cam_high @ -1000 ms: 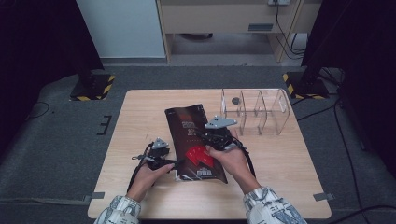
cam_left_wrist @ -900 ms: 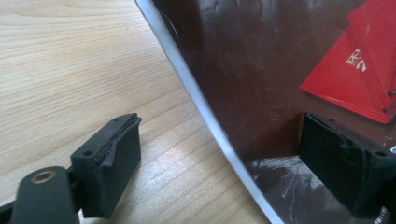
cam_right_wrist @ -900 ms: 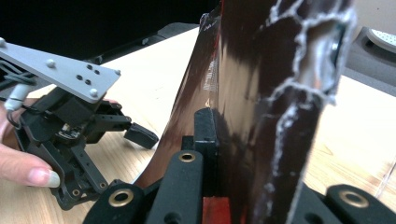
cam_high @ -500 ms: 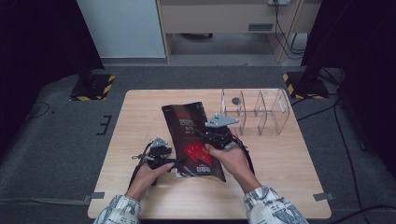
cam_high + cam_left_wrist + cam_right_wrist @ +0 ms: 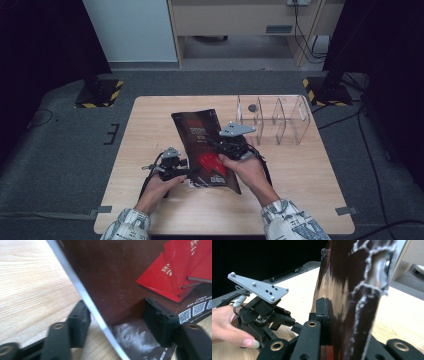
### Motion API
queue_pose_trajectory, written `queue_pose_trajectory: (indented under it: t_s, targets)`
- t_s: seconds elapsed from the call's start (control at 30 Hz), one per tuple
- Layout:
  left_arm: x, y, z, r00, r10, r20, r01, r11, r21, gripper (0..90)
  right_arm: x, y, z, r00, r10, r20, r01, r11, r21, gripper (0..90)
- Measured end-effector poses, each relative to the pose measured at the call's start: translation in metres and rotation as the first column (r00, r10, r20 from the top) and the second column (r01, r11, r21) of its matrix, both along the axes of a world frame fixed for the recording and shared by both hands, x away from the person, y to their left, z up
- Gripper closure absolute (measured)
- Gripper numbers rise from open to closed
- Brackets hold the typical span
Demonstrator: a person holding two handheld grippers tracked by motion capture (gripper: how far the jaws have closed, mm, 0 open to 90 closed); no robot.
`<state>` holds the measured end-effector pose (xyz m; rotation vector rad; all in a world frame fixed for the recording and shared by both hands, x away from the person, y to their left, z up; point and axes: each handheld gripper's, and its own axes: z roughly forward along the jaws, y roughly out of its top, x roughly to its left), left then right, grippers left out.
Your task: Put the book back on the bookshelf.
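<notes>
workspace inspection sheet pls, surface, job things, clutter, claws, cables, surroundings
surface: light wooden table, bare wood around the work.
job's things: dark glossy magazine with red books printed on its cover, tilted, one side raised off the table.
clutter: clear divided plastic organizer at the far right of the table, a small dark round thing in its left compartment.
claws: right claw shut on the magazine; left claw has just been closing, jaws either side of the magazine's lower edge, pads not yet pressing.
cables: a black cable trails from each claw; more on the floor at right.
surroundings: grey carpet, yellow-black striped stand feet, a cabinet behind.
</notes>
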<state>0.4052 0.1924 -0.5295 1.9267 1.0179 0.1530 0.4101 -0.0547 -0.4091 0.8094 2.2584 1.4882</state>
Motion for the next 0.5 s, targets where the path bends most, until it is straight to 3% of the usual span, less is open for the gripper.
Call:
queue_pose_trajectory:
  t_s: [0.27,0.33,0.5]
  targets:
    - [0.003,0.008,0.005,0.9991,0.039,-0.018,-0.040,0.9989,-0.024,64.5,-0.001,-0.001,0.001,0.9999,0.010,0.013,-0.010,1.000,0.012,87.1]
    - [0.004,0.010,0.007,0.9985,0.049,-0.022,-0.050,0.9983,-0.030,74.5,-0.002,-0.001,0.001,0.9997,0.014,0.018,-0.014,1.000,0.015,87.1]
    - [0.005,0.015,0.010,0.9977,0.053,-0.041,-0.055,0.9976,-0.041,82.3,-0.002,-0.002,0.000,0.9995,0.019,0.026,-0.019,1.000,0.020,87.1]
